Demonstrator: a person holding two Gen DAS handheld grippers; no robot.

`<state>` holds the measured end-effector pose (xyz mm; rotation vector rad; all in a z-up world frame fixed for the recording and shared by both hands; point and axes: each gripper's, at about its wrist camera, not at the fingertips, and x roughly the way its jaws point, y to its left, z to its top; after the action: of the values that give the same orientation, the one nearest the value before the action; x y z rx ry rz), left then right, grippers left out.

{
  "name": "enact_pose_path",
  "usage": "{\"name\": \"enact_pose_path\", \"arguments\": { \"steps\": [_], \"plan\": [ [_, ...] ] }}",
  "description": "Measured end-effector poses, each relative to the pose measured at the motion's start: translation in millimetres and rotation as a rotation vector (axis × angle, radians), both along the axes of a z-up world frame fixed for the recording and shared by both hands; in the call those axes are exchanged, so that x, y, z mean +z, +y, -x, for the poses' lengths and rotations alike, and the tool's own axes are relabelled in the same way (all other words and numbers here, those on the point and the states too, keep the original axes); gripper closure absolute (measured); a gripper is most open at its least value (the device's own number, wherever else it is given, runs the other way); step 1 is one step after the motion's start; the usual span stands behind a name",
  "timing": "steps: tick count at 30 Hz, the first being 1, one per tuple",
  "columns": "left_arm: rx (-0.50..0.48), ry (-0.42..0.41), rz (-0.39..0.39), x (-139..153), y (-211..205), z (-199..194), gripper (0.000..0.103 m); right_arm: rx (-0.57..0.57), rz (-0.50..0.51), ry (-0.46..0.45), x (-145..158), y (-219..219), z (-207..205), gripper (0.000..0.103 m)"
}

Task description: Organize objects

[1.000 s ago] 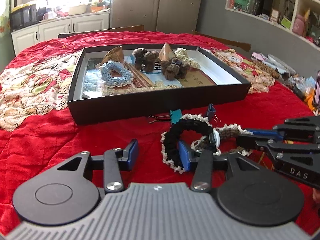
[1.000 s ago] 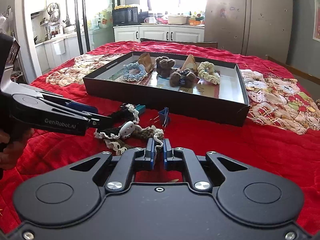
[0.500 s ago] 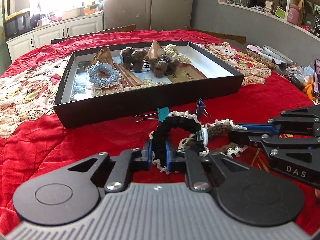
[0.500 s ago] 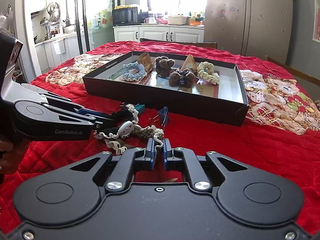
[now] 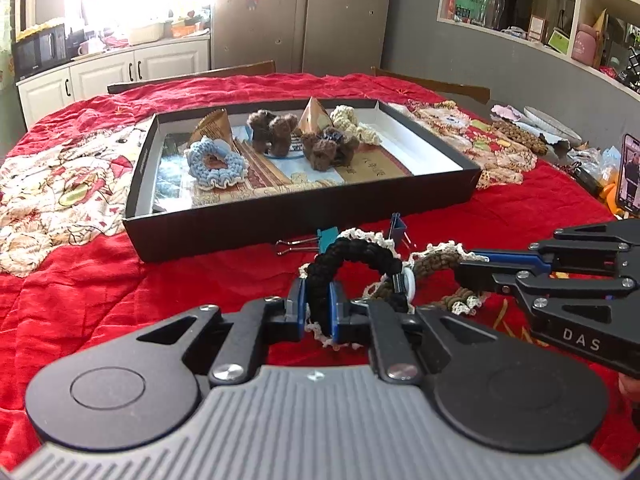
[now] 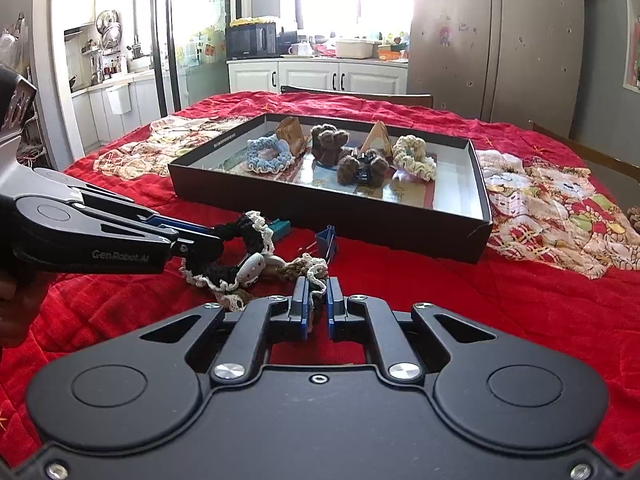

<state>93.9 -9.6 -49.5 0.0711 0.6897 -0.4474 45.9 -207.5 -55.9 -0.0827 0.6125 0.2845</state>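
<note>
Right now the black tray is sitting ahead of both grippers on the red cloth, its near wall facing them, already holding a blue scrunchie, brown fuzzy ones and a cream one. Nearer the tools, two binder clips are lying between the tray wall and the tangle: a teal clip and a blue clip.

Just in front of the left gripper, the black scrunchie with its cream lace edge is arching up, and the jaws are clamping its near side; they have just been closing onto it. Beside it, off to that tool's right, the right gripper is pinching the brown scrunchie, jaws drawn narrow on a lace frill, though the pads' exact bite is hard to make out.

To do this well, the two bands seem to be tangling at a white bead, so pulling them apart gently and level should be safer than yanking. Lifting the black one clear of the clips, then carrying it over the near wall, is probably the cleanest route.
</note>
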Motion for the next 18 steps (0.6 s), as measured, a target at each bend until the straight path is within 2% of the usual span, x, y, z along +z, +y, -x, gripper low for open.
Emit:
{"name": "enact_pose_path", "arguments": {
  "steps": [18],
  "plan": [
    [0.021,-0.072,0.010,28,9,10,0.089,0.012,-0.017,-0.072,22,-2,8,0.095]
  ]
}}
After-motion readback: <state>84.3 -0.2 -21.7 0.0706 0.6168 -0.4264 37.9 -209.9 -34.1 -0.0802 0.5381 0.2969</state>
